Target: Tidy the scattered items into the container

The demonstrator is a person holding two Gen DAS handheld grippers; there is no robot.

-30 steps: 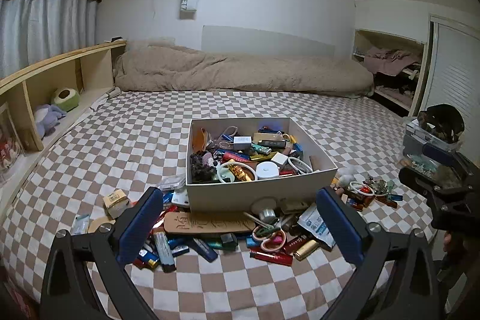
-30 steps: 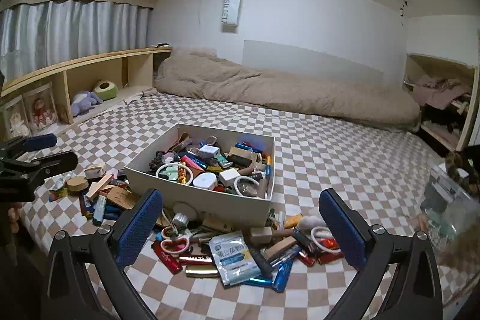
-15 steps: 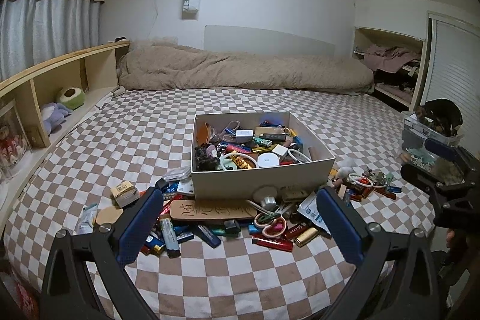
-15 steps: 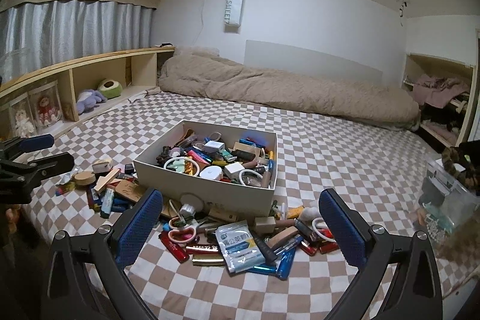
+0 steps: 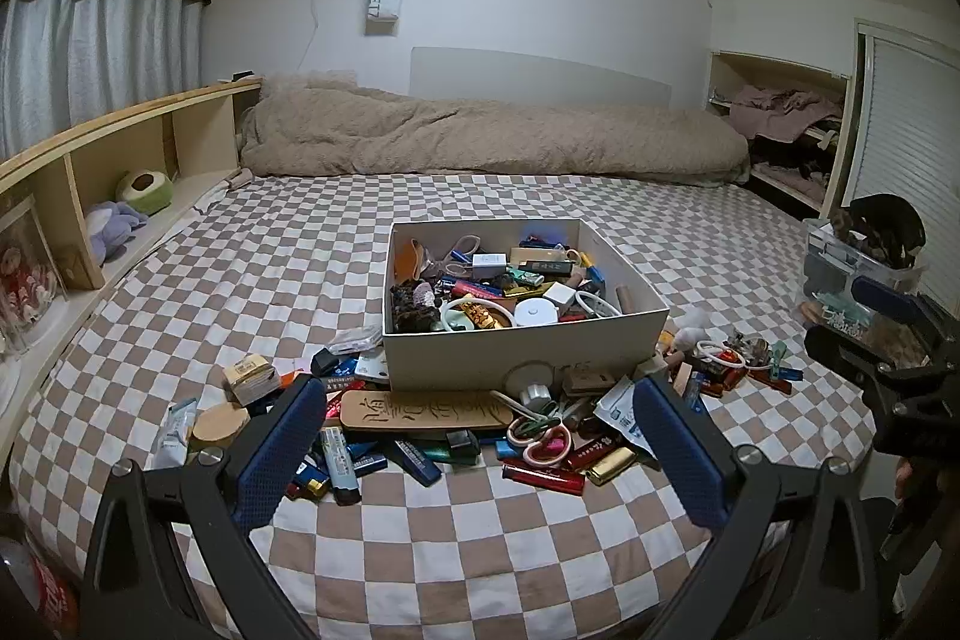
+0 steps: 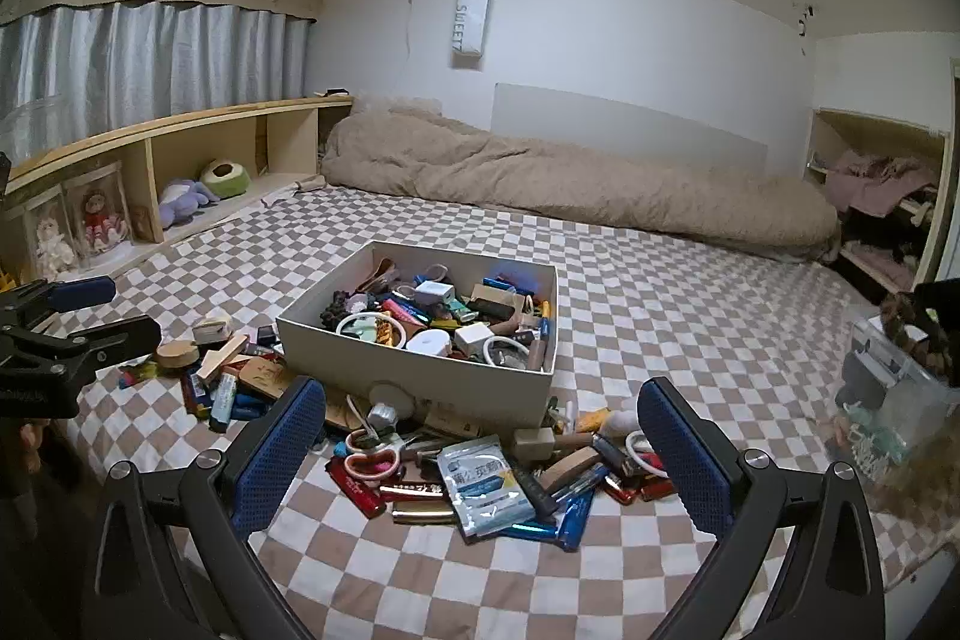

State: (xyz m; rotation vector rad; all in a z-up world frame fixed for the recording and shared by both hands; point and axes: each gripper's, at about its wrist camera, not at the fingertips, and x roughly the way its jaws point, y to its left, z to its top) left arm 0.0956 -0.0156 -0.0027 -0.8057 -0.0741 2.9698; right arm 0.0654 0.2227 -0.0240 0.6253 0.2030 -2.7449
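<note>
Both grippers (image 5: pixel 477 445) (image 6: pixel 477 445) hang spread, empty. Ahead of mine: scissors (image 6: pixel 372 457) before box (image 6: pixel 420 382). Stiff, light, I judge; pinch the handles.

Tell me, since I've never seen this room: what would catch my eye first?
Probably the white box in the middle of the checkered bed, already heaped with small colourful items. Next, the clutter spilled along its near side: a long wooden plaque, pink-handled scissors and a blue-and-white packet. Both the left gripper and the right gripper hang open and empty in front of the pile.
</note>
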